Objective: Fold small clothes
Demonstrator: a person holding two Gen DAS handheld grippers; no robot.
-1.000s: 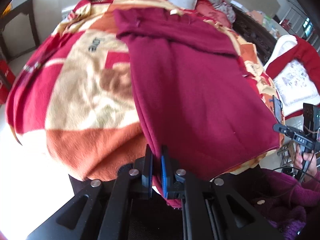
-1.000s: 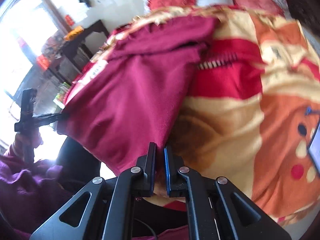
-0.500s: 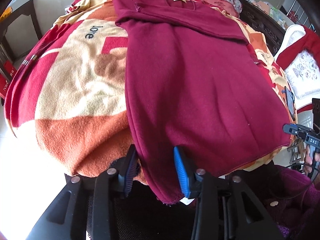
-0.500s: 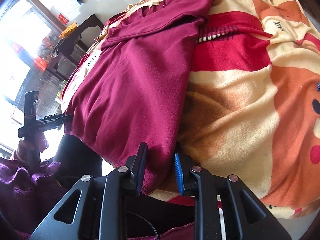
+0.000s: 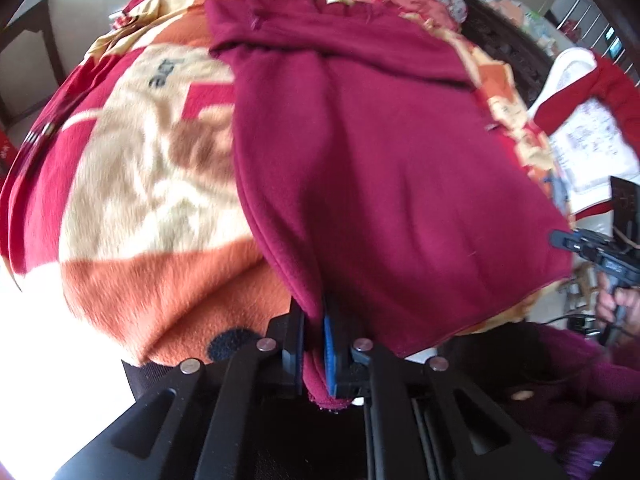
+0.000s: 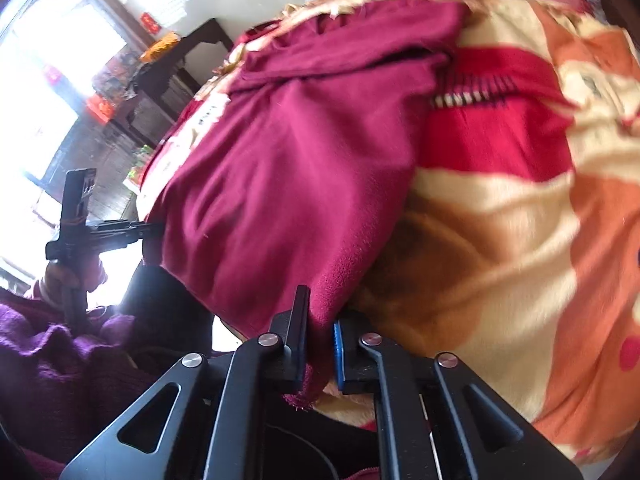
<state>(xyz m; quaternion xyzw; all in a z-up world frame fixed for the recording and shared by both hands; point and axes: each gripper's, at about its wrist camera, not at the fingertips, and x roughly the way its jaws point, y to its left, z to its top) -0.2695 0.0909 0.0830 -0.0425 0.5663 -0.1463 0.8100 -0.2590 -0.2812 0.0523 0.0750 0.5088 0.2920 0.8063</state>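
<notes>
Both tools have just closed again: the left tool and right tool each pinch a near hem corner of the maroon top lying on the blanket, ready, I judge, for folding.

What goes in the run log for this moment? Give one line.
left tongs: shut on maroon garment hem | right tongs: shut on hem | garment: flat on blanket
</notes>
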